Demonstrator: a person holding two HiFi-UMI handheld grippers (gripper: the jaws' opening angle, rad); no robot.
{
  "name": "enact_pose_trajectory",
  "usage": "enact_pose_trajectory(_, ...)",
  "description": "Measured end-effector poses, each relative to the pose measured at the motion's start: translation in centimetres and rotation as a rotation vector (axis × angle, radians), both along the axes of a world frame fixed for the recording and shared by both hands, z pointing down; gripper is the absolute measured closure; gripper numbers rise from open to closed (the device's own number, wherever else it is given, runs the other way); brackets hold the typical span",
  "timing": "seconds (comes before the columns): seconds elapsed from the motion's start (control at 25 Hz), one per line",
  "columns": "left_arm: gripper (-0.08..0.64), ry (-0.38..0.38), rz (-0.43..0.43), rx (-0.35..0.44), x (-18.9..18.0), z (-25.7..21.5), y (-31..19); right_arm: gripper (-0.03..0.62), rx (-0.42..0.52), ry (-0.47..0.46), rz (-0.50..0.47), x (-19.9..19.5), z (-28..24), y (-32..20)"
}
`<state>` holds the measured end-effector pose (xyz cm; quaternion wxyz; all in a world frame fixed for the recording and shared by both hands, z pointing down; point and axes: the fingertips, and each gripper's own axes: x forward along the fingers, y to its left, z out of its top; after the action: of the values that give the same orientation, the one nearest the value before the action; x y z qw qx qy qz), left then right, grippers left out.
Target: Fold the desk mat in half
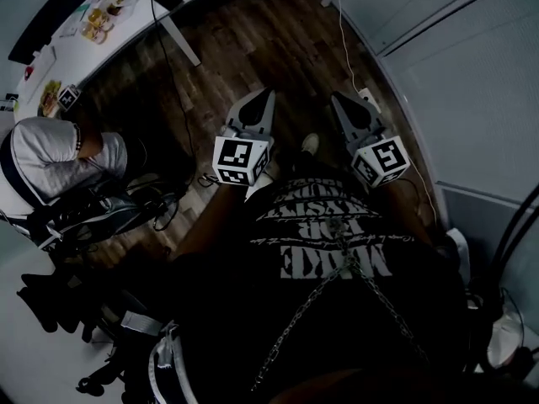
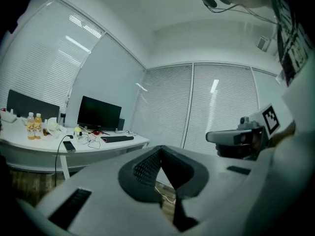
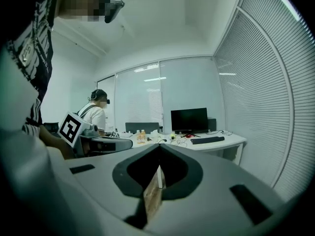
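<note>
Currently my left gripper (image 1: 264, 100) and right gripper (image 1: 340, 103) jaws are closed, empty; desk mat unseen, likely limp: grip corners.

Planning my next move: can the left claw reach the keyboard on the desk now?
Probably not: the left claw, shut, is over floor, and the keyboard sits across the room on the desk.

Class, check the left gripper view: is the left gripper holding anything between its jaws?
No: the left gripper has its jaws shut tip to tip, with nothing caught between them.
</note>
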<state>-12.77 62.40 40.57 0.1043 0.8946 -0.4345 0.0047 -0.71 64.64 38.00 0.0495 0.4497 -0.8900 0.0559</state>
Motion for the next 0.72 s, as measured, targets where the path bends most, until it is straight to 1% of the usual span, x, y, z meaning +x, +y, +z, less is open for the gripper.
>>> enact_pose_trajectory(0.16,0.552,0.01,0.006,-0.032,0.0,-0.1,0.1,0.592,-0.028,0.017,0.013,0.0,-0.3,-0.2)
enact_pose_trajectory(0.28,0.552,0.015,0.008,-0.035,-0.1,-0.8,-2.3,0.592,-0.026,0.043,0.006,-0.3,-0.9,-2.7)
enact_pose_trajectory(0.36,0.552,0.015,-0.004,-0.031,0.6,-0.9,-4.8,0.592,-0.016,0.048,-0.016,0.3,-0.6,-5.3)
enact_pose_trajectory(0.52,0.552,-0.009,-0.028,-0.027,4.4,0.3,-11.4,0.592,-0.009,0.031,-0.033,4.3,0.4,-12.3)
enact_pose_trajectory(0.64,0.552,-0.042,-0.015,-0.013,7.5,0.5,-13.2,0.592,0.005,0.026,-0.032,7.4,0.3,-14.3)
enact_pose_trajectory(0.72,0.552,-0.051,-0.015,-0.017,9.2,0.6,-13.9,0.592,0.013,0.03,-0.034,9.2,0.4,-15.3)
